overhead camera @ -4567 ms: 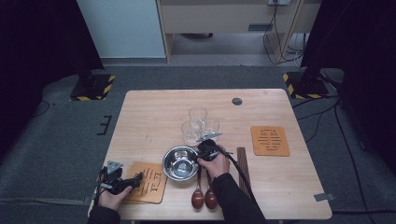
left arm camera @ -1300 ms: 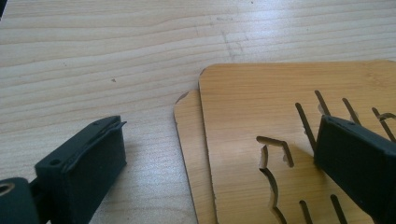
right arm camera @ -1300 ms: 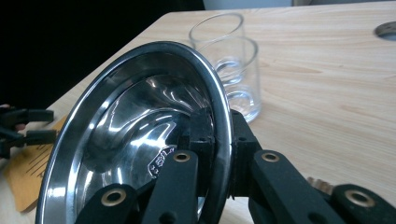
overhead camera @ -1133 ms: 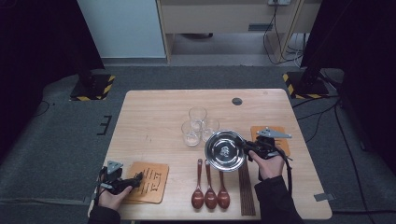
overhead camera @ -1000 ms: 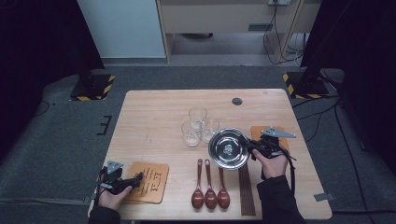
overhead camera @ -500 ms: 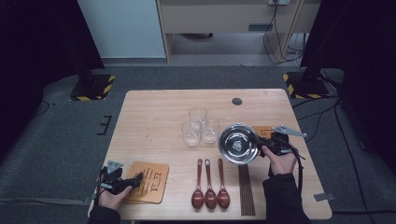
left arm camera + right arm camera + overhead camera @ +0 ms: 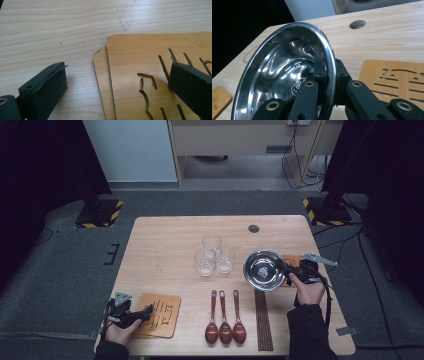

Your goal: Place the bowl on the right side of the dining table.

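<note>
Carried rightward since the earlier frames: steel bowl (image 7: 264, 269), once near the table's (image 7: 165, 240) front-middle, now held above the right-edge region, beside the glasses (image 7: 214, 254).

High view: right gripper (image 7: 292, 271) clamped on the bowl's rim, over a wooden coaster (image 7: 296, 261) near the right edge. Left gripper (image 7: 145, 311) at the front-left corner, over stacked coasters (image 7: 161, 315). Spoons (image 7: 225, 317) and chopsticks (image 7: 263, 320) along the front edge.

Left gripper view: jaws wide, holding nothing; one apparently resting on the top coaster (image 7: 150, 67), contact hard to judge.

Right gripper view: jaws pinching the tilted bowl's (image 7: 279, 75) rim, one inside, one outside.
</note>
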The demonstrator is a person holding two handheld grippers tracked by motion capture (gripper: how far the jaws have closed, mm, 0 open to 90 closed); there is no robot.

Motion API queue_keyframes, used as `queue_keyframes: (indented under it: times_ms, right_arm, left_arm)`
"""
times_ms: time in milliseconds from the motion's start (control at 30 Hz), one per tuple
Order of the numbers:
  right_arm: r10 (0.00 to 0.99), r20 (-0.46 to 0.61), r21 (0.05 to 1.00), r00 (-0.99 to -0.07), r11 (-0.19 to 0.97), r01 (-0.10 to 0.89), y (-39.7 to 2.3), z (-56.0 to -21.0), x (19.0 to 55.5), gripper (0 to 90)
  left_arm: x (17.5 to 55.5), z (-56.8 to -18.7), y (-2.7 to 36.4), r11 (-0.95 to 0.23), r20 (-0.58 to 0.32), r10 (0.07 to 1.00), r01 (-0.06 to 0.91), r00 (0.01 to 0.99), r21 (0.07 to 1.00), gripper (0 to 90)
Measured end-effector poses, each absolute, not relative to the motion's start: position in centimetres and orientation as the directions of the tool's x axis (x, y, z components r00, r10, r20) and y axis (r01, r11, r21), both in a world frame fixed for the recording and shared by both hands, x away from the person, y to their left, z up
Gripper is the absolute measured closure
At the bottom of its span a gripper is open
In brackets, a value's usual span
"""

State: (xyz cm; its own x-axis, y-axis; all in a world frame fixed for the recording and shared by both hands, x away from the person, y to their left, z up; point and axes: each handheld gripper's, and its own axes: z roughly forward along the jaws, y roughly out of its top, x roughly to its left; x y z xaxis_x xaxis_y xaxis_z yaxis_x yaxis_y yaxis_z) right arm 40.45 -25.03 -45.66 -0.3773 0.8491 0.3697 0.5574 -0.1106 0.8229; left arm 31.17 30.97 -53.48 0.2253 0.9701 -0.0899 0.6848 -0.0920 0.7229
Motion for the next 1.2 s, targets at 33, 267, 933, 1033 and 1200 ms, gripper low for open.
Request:
queue_keyframes:
  times_ms: [33, 267, 933, 1033, 1200]
  right_arm:
    - [0.852, 0.366, 0.825, -0.375, -0.111, 0.554, -25.2, -45.7, 40.5, 83.9]
    - [0.865, 0.366, 0.824, -0.343, -0.13, 0.551, -26.3, -46.0, 41.0, 83.9]
    - [0.894, 0.37, 0.816, -0.254, -0.183, 0.548, -28.7, -46.6, 42.2, 83.9]
    - [0.895, 0.374, 0.814, -0.241, -0.192, 0.548, -29.0, -46.7, 42.4, 83.9]
    - [0.902, 0.374, 0.809, -0.218, -0.202, 0.552, -29.4, -47.0, 42.7, 83.9]
  left_arm:
    - [31.2, -53.5, 31.0, -0.092, -0.09, 0.97, 0.685, 0.225, 0.723, 1.1]
    - [31.2, -53.5, 31.0, -0.092, -0.09, 0.97, 0.685, 0.225, 0.723, 1.1]
    - [31.2, -53.5, 31.0, -0.092, -0.09, 0.97, 0.685, 0.226, 0.723, 1.0]
    - [31.2, -53.5, 31.0, -0.092, -0.09, 0.97, 0.685, 0.225, 0.723, 1.1]
    - [31.2, -53.5, 31.0, -0.092, -0.09, 0.97, 0.685, 0.226, 0.723, 1.0]
